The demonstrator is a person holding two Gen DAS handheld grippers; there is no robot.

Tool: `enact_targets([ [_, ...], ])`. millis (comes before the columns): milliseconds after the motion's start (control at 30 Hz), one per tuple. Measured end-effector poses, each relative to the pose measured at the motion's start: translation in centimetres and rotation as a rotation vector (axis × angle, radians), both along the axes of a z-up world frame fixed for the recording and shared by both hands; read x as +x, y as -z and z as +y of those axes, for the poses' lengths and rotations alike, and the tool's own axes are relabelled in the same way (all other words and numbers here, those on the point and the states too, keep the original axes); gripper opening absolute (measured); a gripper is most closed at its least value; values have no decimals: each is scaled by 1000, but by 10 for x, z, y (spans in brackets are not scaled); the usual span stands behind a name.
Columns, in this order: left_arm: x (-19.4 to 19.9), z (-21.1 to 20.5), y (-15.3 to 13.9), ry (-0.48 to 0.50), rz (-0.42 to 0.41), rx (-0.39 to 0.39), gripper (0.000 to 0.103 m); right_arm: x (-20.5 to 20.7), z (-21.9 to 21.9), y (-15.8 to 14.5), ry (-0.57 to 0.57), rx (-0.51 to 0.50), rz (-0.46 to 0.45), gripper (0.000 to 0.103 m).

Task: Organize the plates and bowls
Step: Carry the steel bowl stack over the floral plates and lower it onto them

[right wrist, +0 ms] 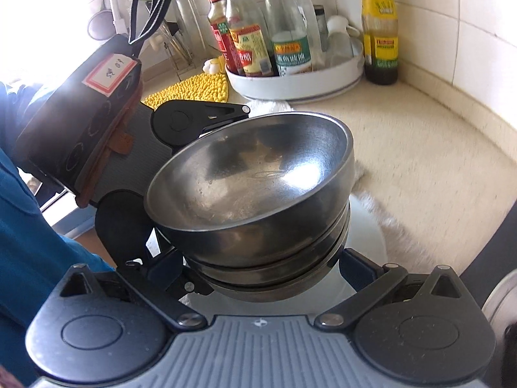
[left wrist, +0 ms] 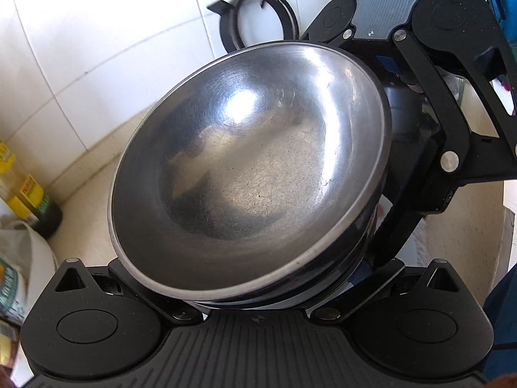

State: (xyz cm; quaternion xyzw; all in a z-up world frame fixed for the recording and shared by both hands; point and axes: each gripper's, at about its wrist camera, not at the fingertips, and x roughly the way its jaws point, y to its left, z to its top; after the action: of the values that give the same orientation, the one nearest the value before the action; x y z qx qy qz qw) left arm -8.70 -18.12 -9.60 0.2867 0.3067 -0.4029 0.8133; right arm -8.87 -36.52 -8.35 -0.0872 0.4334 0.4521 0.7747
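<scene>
A stack of steel bowls (left wrist: 252, 168) fills the left wrist view, tilted, held above the counter. It also shows in the right wrist view (right wrist: 255, 194), where several nested rims are visible. My left gripper (left wrist: 245, 291) holds the stack from one side and my right gripper (right wrist: 274, 268) from the opposite side. The fingertips of both are hidden under the stack. The right gripper's body (left wrist: 420, 64) shows beyond the bowls in the left view, and the left gripper's body (right wrist: 181, 123) shows behind them in the right view. A white plate (right wrist: 365, 232) lies below the stack.
A white round tray (right wrist: 297, 80) with sauce bottles stands at the back by the tiled wall, an oil bottle (right wrist: 379, 29) beside it. A yellow mat (right wrist: 194, 89) lies on the counter. A black stove ring (left wrist: 258, 19) leans on the tiles. A bottle (left wrist: 29, 197) stands left.
</scene>
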Motion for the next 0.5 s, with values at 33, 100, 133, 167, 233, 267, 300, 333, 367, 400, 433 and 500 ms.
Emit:
enact_targets([
  [33, 2, -1, 5, 3, 10, 3, 103, -1, 0, 3, 6, -1, 0, 103],
  [100, -4, 3, 9, 12, 22, 11, 103, -4, -4, 8, 22, 15, -7, 103],
  [133, -5, 1, 12, 19, 15, 19, 103, -7, -9, 9, 34, 29, -4, 103],
  [167, -6, -1, 14, 27, 5, 28, 103, -8, -11, 11, 48, 38, 0, 103],
  [233, -1, -3, 15, 36, 3, 16, 103, -13, -11, 13, 64, 35, -15, 103],
  [267, 5, -6, 12, 38, 11, 9, 103, -15, -10, 14, 64, 24, -19, 103],
  [300, 10, -7, 12, 40, 12, 4, 103, -19, -10, 15, 69, 20, -25, 103],
  [333, 11, -4, 13, 39, 6, 1, 103, -22, -11, 15, 78, 23, -23, 103],
  [367, 12, -2, 12, 39, -4, 0, 103, -26, -11, 15, 87, 27, -21, 103],
  [400, 13, -2, 11, 42, -12, -2, 103, -30, -11, 15, 96, 27, -28, 103],
  [433, 11, -1, 10, 49, -26, -3, 103, -33, -10, 14, 105, 24, -37, 103],
  [500, 9, 2, 9, 58, -53, 4, 103, -40, -9, 14, 124, 13, -40, 103],
])
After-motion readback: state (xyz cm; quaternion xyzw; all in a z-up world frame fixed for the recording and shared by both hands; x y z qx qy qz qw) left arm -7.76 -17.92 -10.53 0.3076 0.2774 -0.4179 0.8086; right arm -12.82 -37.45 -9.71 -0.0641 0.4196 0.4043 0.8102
